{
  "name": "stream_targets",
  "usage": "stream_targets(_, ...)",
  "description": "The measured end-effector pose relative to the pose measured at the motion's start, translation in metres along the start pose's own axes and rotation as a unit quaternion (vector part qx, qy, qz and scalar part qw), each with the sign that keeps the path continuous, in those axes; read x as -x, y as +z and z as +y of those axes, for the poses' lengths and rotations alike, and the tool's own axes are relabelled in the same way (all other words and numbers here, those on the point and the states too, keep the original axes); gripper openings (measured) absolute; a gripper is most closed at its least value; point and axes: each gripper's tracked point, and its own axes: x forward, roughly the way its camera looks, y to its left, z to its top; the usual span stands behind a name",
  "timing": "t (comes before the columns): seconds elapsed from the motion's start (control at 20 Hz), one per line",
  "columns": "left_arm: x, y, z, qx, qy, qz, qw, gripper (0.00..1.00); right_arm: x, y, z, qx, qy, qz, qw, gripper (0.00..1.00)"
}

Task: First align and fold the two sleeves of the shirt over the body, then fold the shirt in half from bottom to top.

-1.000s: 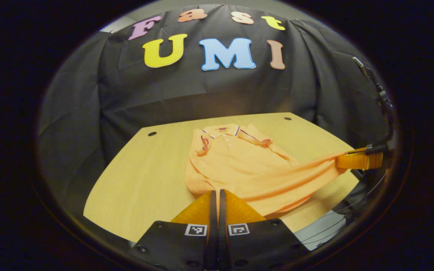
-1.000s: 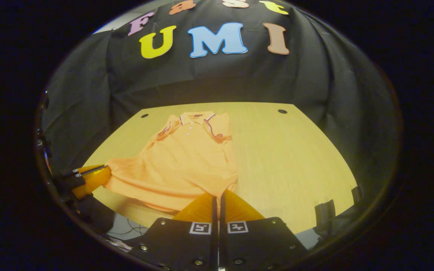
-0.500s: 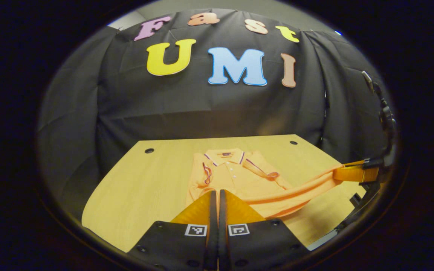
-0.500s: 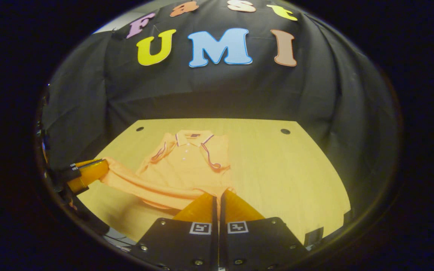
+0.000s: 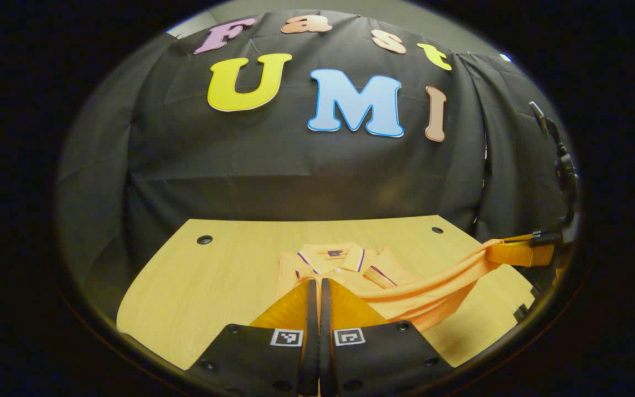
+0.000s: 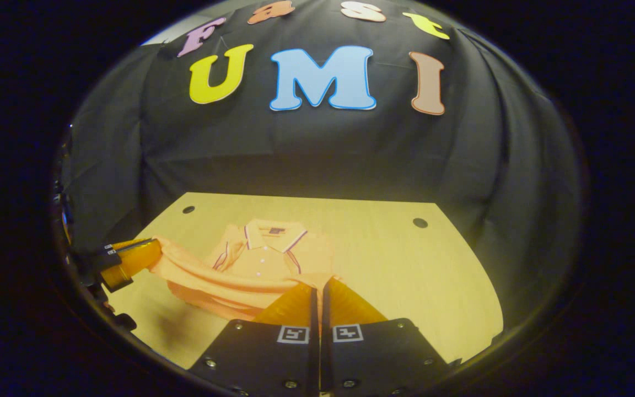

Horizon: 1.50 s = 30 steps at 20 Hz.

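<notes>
While its collar end lies flat on the table, the shirt has its bottom edge lifted and stretched into a band between the two tools. The sleeves look already folded in over the body, their trimmed cuffs lying close to the button placket, so this reads as the last step: bringing the hem up toward the collar.

Each corner of the hem is pinched so the edge stays taut and level; held that way, the cloth should come down straight rather than bunching in the middle. The left hand-held gripper has its fingers pressed together with orange fabric running into them, and the right hand-held gripper looks the same, clamped on the opposite corner. In each view the other tool appears at the rim with the band of cloth ending at its tip.

The hem hangs above the lower body, short of the collar. Judging by that, the hands need to travel further toward the booth wall and lower evenly, or one side may land askew.
</notes>
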Motion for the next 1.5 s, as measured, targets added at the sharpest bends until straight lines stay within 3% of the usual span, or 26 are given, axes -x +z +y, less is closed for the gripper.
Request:
stream_targets(0.3, -0.049, 0.038, 0.024, -0.003, -0.017, -0.014, 1.0, 0.06, -0.055, 0.037, 0.007, 0.006, -0.026, -0.008, 1.0, 0.01)
stream_targets(0.6, -0.107, 0.055, 0.038, -0.005, -0.008, -0.028, 1.0, 0.06, -0.107, 0.058, 0.004, 0.003, -0.033, -0.011, 0.999, 0.01)
stream_targets(1.15, -0.187, 0.031, 0.059, -0.003, 0.016, -0.02, 1.0, 0.06, -0.202, 0.064, 0.002, 0.002, -0.036, -0.01, 0.999, 0.01)
stream_targets(1.5, -0.225, -0.004, 0.075, -0.005, 0.025, 0.004, 1.0, 0.06, -0.252, 0.04, 0.009, 0.021, -0.044, 0.016, 0.999, 0.01)
